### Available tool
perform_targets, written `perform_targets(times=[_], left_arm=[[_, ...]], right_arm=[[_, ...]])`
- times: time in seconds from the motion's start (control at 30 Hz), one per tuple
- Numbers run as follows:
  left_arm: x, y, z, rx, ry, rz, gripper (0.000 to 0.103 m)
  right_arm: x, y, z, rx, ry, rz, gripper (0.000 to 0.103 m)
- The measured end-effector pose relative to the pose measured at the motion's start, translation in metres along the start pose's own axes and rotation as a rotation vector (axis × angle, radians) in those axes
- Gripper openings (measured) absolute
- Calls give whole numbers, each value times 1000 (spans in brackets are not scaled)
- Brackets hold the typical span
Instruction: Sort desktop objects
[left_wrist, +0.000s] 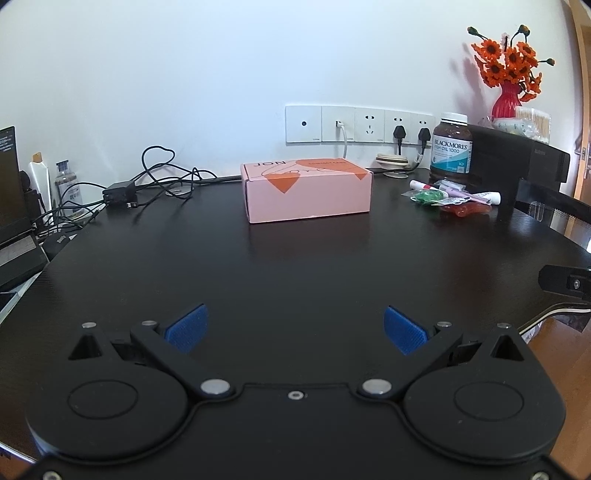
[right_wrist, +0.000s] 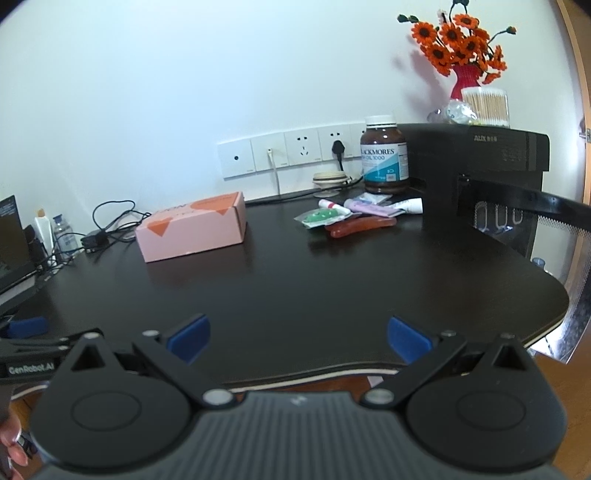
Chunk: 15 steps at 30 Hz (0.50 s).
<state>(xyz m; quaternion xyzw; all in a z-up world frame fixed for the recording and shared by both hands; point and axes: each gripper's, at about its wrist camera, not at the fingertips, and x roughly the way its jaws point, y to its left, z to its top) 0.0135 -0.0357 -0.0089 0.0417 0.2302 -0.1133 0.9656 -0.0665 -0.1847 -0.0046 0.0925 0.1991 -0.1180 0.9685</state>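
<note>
Both grippers spread wide, nothing between the pads: left gripper (left_wrist: 295, 328) over the near part of the desk (left_wrist: 295, 266), right gripper (right_wrist: 298, 339) at the desk's near edge with floor visible under it. Landmark: pink box (left_wrist: 306, 192), closed, lying flat toward the back of the desk. In front of the box the dark top is bare all the way to the near edge, so plenty of room there. Right of the box, well apart from it, sits the clutter pile (right_wrist: 351, 218): green packet (right_wrist: 318, 218), red strip (right_wrist: 360, 225), small tubes (right_wrist: 384, 208), all touching or overlapping. Bottle (right_wrist: 384, 158) stands upright just behind the pile, against a black unit (right_wrist: 480, 155) that blocks the desk's right rear. Vase of orange flowers (right_wrist: 465, 74) and a tub of cotton swabs (right_wrist: 484, 107) sit on top of that unit. Left of the box: tangled cables (left_wrist: 155, 184) with an adapter, then bottles and a laptop at the far left edge. Behind the box, white wall with a socket strip (left_wrist: 358, 123), two plugs in. Desk's right edge curves round; a mesh chair back (right_wrist: 546, 221) stands just off it. Wood floor below.
</note>
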Motion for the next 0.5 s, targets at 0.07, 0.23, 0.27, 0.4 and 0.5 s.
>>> perform_targets(times=[0.07, 0.23, 0.27, 0.4, 0.5], left_arm=[[1, 0, 1, 0, 3, -2, 103], [3, -2, -1, 8, 18, -16, 103], [4, -3, -1, 9, 21, -17, 103], [7, -4, -2, 5, 31, -20, 103], [8, -5, -3, 4, 25, -22, 103]], right_arm=[[0, 1, -1, -2, 4, 1, 102], [1, 0, -2, 5, 10, 1, 102], [1, 0, -2, 7, 11, 0, 102], [1, -1, -2, 13, 12, 0, 102], [1, -1, -3, 12, 14, -1, 102]])
